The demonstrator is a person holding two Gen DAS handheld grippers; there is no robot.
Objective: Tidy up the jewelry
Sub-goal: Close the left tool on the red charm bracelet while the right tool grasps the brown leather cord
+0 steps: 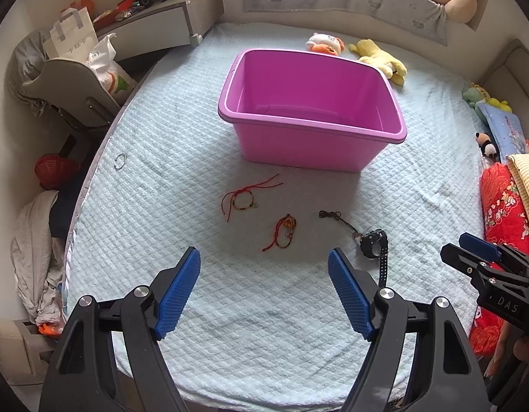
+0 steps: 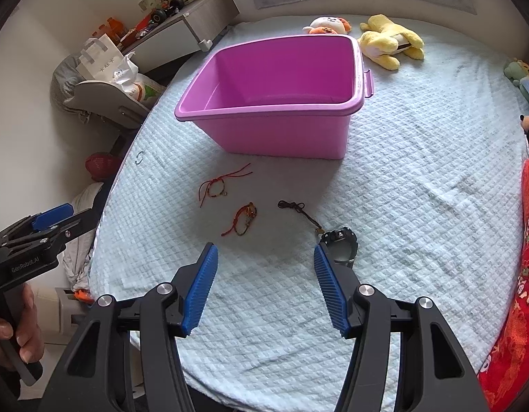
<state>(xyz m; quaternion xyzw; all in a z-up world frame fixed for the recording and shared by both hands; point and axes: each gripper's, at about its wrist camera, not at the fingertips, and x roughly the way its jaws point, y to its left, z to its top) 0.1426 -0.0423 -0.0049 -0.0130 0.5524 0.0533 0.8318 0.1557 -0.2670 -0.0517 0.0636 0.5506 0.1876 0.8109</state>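
Pale blue quilted bedding covers the bed (image 1: 161,171), and a purple plastic tub (image 1: 312,116) stands on it, upright, with nothing visible inside. Near the tub's front wall, well short of touching it, the jewelry lies loose on the quilt: a beaded bracelet with long red cords (image 1: 245,195), a smaller red-and-gold bracelet (image 1: 285,228) just nearer the cameras, and a dark brown cord necklace (image 1: 336,219) whose far end reaches a black wristwatch (image 1: 374,242). A thin silver ring-shaped piece (image 1: 120,161) lies apart from the rest, close to the bed's left edge (too small to tell whether it is a bangle or an earring).

Both tools hover above the bedding and tilt down toward it. The left gripper (image 1: 264,257) stands wide open with nothing between its blue ribbed pads (image 1: 178,292); the small red-and-gold bracelet lies just beyond its fingertips. The right gripper (image 2: 264,252) is parted as well, somewhat less widely, and holds nothing; the wristwatch sits just beside its right fingertip, partly hidden behind it.

Soft toys, a yellow one (image 2: 390,41) among them, lie behind the tub. A red patterned quilt (image 2: 525,274) is bunched along the bed's right side. A hand (image 2: 13,326) grips the left tool's handle at the edge of the right wrist view.
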